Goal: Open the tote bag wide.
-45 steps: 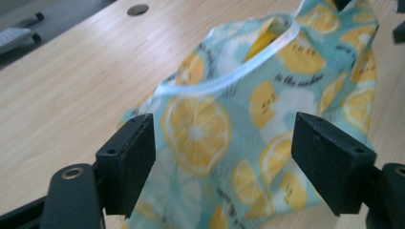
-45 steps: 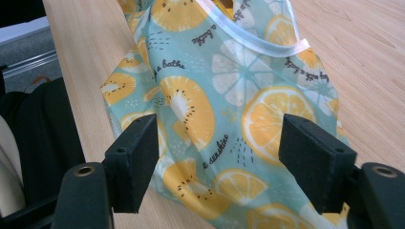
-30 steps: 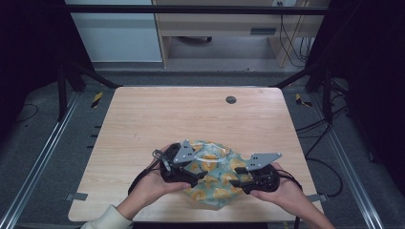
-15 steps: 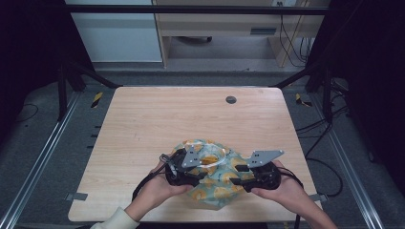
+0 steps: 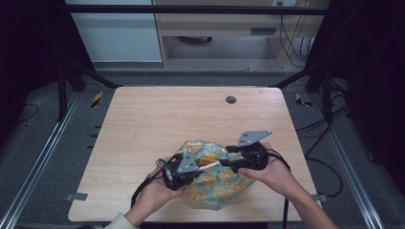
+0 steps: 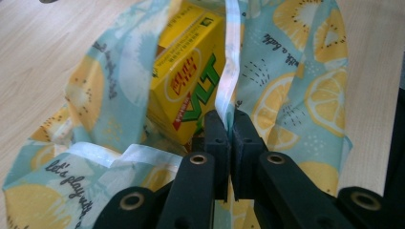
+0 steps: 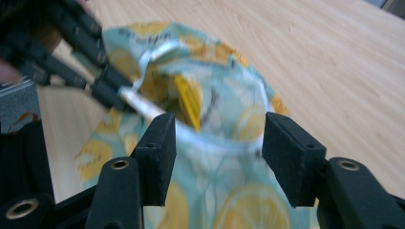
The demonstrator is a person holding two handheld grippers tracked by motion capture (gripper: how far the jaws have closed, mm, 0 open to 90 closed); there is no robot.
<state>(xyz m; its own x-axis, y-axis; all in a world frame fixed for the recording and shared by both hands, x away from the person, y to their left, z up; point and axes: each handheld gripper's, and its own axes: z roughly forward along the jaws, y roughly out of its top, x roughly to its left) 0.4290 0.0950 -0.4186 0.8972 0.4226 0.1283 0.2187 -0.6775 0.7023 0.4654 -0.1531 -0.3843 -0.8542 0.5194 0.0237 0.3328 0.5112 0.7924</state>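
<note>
Two grippers are shown at the lemon-print bag [image 5: 212,183]: the left gripper [image 6: 228,125] has just been closed on its white rim strip [image 6: 226,81], while the rim's opposite side is seen ahead of, untouched between, the half-open right gripper [image 7: 217,143].

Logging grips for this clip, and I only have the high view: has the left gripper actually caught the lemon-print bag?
Observer: Yes. The left gripper is shut on the white band along the mouth of the bag.
Operator: Anything inside the bag?
Observer: A yellow drink carton sits inside.
Operator: And the right gripper?
Observer: The right gripper is open. Its jaws have just been opening a little and press on nothing.
</note>
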